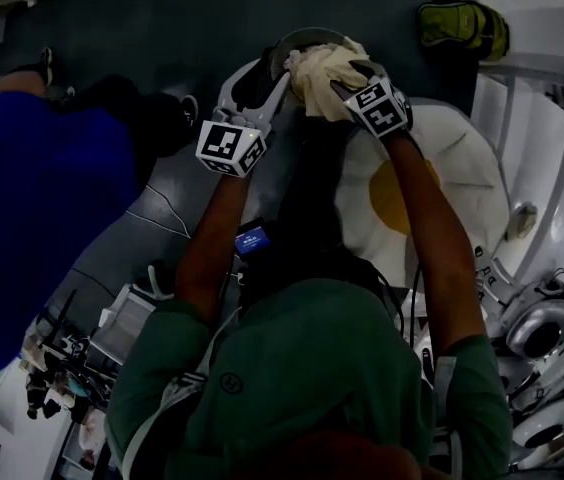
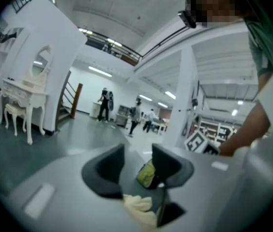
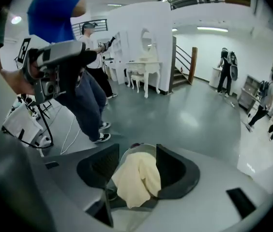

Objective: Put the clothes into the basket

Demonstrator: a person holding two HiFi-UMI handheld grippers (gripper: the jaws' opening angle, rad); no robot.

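Both arms stretched forward from a green shirt (image 1: pixel 292 368), one gripper in each hand, over a dark grey floor (image 1: pixel 212 18). Clamped in the right gripper (image 3: pixel 137 164): a cream cloth (image 3: pixel 135 180), bunched between the two dark pads and hanging down over their roots. Seen from the head view as a crumpled pale wad at that gripper's tip, up off the floor, with a grey curved rim (image 1: pixel 300 36) just beyond it (possibly the basket's edge, though too little of it visible to say). Same rim peeking out right behind the cloth in the right gripper view. Left gripper (image 2: pixel 139 161) with its fingers apart, gripping nothing. Through the gap, floor and a yellow-green object (image 2: pixel 147 173). Low at the roots of the jaws, a scrap of the cream cloth. From above, tip of the left gripper right beside the cloth's left edge, touching or not impossible to tell. Marker cubes of the two grippers near each other. Right of the arms, on the floor, a white egg-shaped mat (image 1: pixel 442 148) with a yellow centre, and farther off a yellow-green bag (image 1: pixel 462 26). At far left, a person in a blue top (image 1: pixel 32 218), standing close. Behind, in both gripper views, a white dressing table (image 3: pixel 144 69) by a white wall, and several people well off across the hall.
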